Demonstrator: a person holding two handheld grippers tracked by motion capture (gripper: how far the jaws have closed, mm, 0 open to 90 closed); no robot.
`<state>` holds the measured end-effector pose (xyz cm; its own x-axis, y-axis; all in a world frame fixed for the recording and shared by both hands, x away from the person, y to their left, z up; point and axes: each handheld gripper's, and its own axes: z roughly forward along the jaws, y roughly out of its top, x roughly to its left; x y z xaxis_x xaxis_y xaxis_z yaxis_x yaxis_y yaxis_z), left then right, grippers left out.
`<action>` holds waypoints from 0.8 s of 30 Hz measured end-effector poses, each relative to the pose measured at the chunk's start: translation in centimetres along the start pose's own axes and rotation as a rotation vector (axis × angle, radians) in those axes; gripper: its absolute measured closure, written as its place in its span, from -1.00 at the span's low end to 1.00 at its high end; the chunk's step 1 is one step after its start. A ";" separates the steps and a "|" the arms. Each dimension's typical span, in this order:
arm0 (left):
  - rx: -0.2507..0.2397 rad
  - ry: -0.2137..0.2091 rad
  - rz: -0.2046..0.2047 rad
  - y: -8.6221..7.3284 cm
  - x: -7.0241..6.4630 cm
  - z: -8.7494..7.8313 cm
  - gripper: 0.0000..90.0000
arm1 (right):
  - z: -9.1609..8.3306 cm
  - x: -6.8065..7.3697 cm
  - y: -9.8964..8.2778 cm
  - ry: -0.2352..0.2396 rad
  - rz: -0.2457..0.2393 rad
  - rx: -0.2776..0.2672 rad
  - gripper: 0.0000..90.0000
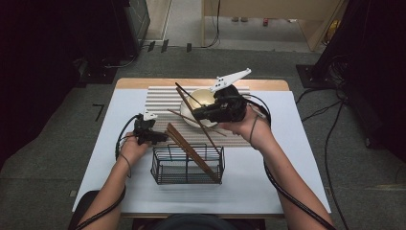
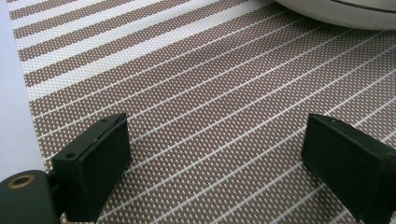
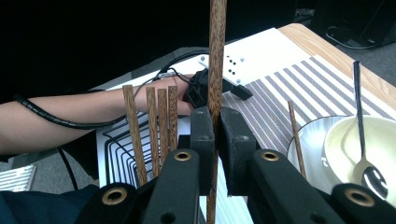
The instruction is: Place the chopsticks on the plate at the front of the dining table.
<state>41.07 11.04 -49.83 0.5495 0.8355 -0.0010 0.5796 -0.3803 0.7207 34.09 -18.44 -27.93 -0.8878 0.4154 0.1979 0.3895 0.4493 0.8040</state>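
Right gripper point(image 3: 214, 154) is clamped tight on a single wooden chopstick point(image 3: 217, 60), pads pressed flat against it from both sides. In the right gripper view the stick runs straight up past the jaws and off the top of the frame, with a bit poking out below too, so I've got it roughly mid-shaft. From the high view that gripper point(image 1: 198, 114) sits above the near edge of the bowl point(image 1: 201, 98), pointing left, and the held stick slants from above the bowl down toward the wire basket point(image 1: 163, 167).

Four more chopsticks point(image 3: 154, 126) lean together in the basket, just left of my jaws in the right gripper view. Another loose one point(image 3: 296, 140) rests across the bowl rim, and a dark spoon point(image 3: 364, 154) sits inside the bowl.

My right hand point(image 1: 249, 127) is raised off the table, wrist cocked, forearm coming in from the lower right.

Left gripper point(image 2: 215, 154) is spread wide with nothing in it, hovering low over the striped placemat point(image 2: 196, 93), the bowl's edge just ahead. The left hand point(image 1: 131, 148) sits beside the basket's left end.
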 end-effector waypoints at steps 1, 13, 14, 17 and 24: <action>0.000 0.000 0.000 0.0 0.0 0.0 -0.82 | 0.0 0.0 0.1 -0.006 -0.006 0.000 0.90; 0.000 0.000 0.000 0.0 0.0 0.0 -0.82 | -0.4 0.1 2.5 -0.030 -0.023 0.028 0.90; 0.000 0.000 0.000 0.0 0.0 0.0 -0.82 | -0.4 0.1 2.6 -0.029 -0.023 0.032 0.90; 0.000 0.000 0.000 0.0 0.0 0.0 -0.82 | -0.4 0.1 3.0 -0.030 -0.018 0.038 0.90; 0.000 0.000 0.000 0.0 0.0 0.0 -0.82 | -0.6 -0.1 3.9 -0.050 -0.039 0.037 0.90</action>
<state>41.08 11.03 -49.82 0.5492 0.8357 -0.0009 0.5800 -0.3803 0.7204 35.57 -17.20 -24.46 -0.8894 0.4357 0.1383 0.3649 0.4944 0.7890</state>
